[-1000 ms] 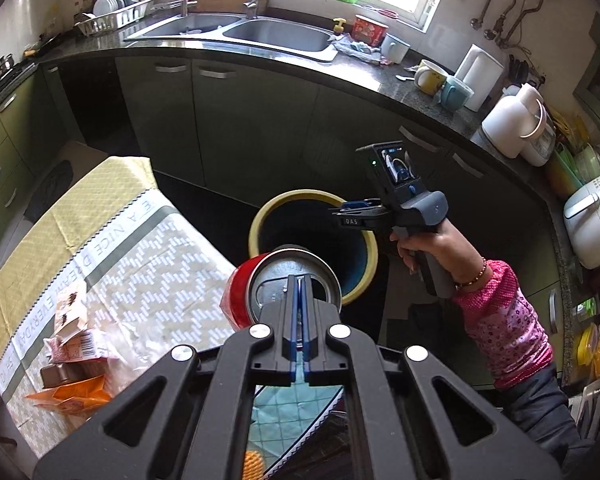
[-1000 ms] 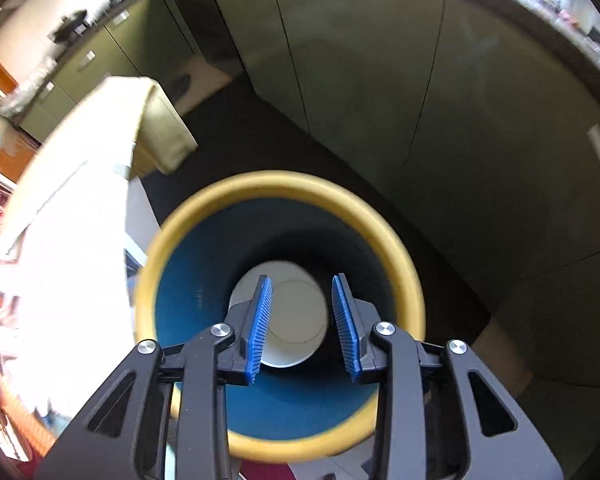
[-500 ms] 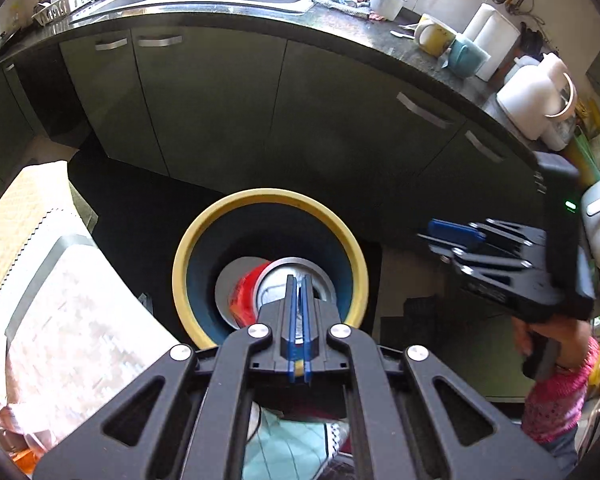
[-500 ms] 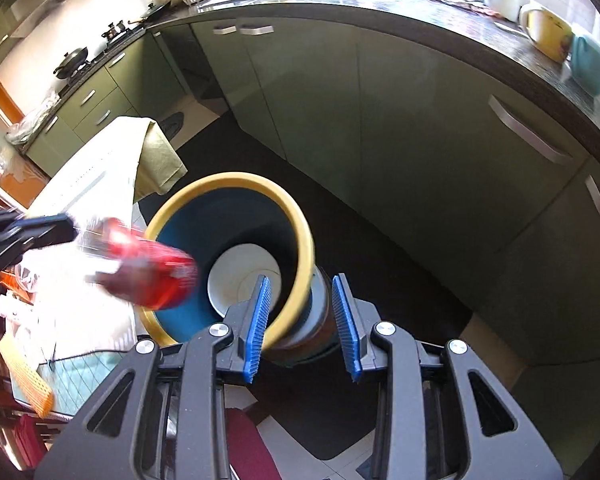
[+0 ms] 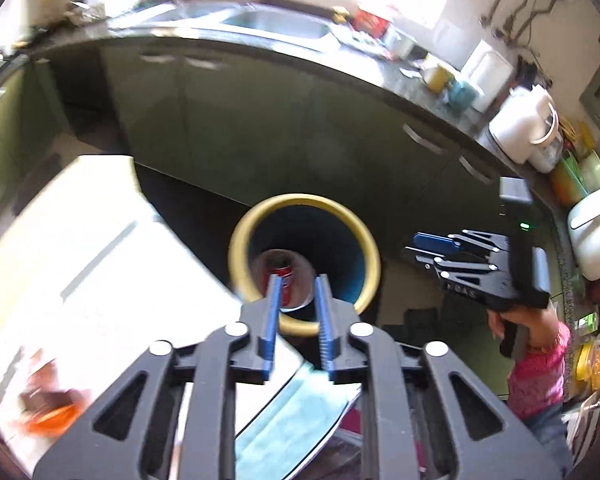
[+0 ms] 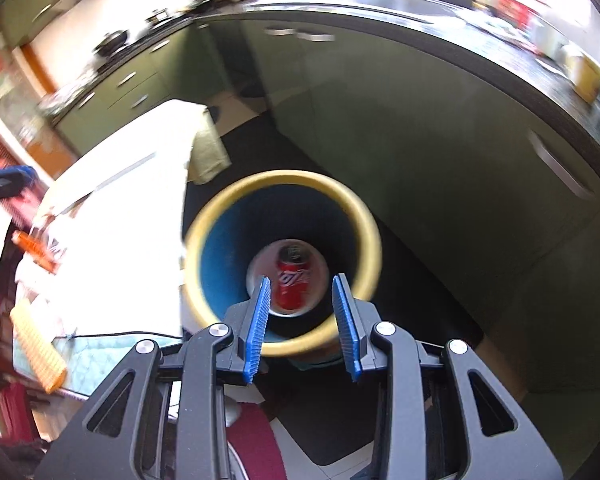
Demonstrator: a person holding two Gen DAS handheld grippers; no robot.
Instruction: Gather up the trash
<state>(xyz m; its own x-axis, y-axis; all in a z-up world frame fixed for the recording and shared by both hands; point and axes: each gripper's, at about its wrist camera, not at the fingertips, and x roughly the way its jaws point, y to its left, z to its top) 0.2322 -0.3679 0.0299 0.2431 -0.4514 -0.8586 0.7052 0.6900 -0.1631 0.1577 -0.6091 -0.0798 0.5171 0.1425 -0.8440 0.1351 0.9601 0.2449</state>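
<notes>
Risk from here is mostly on the next pick. Both views are motion-blurred, so the remaining litter at the near-left edge of the table (image 5: 100,272) is hard to localise: the orange wrapper (image 5: 50,420) is just a smear in the left wrist view. A fast reach could snag the tablecloth (image 6: 204,148) draped over the far corner, or clip the bin's yellow rim (image 6: 284,180), since the bin (image 6: 228,256) stands just beside the table edge.

Left gripper (image 5: 298,296): jaws have just been opening, nothing between them, released. Right gripper (image 6: 302,308): parted and empty, hanging above the bin mouth.

Red soda can (image 6: 294,284): lying on its side at the bin bottom, on the pale base, white script logo facing up, silver end showing. No visible crush, though blur limits that call.
</notes>
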